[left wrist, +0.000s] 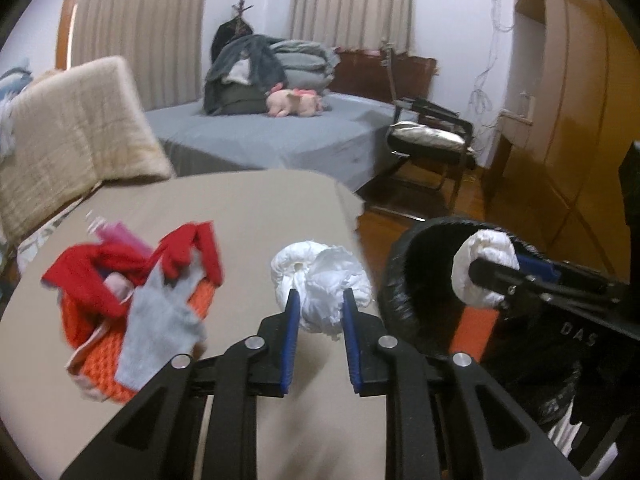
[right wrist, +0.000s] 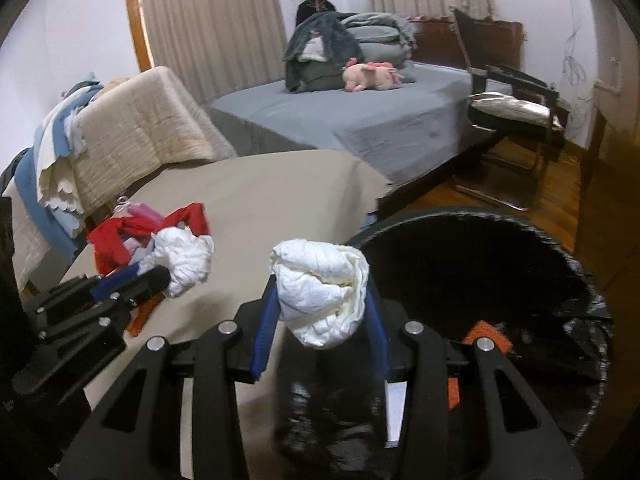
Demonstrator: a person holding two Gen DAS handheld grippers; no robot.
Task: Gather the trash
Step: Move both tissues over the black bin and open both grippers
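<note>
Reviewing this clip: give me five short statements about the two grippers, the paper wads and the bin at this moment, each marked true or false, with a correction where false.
1. The right gripper holds a white paper wad between its fingers. True.
2. The left gripper has nothing between its fingers. False: a second white paper wad sits between them.
3. The black-lined trash bin stands on the beige bed. False: it stands beside the bed, on the right.
4. A heap of red and grey clothes lies on the beige bed. True.
5. The pink plush toy lies in the bin. False: it lies on the grey bed.
</note>
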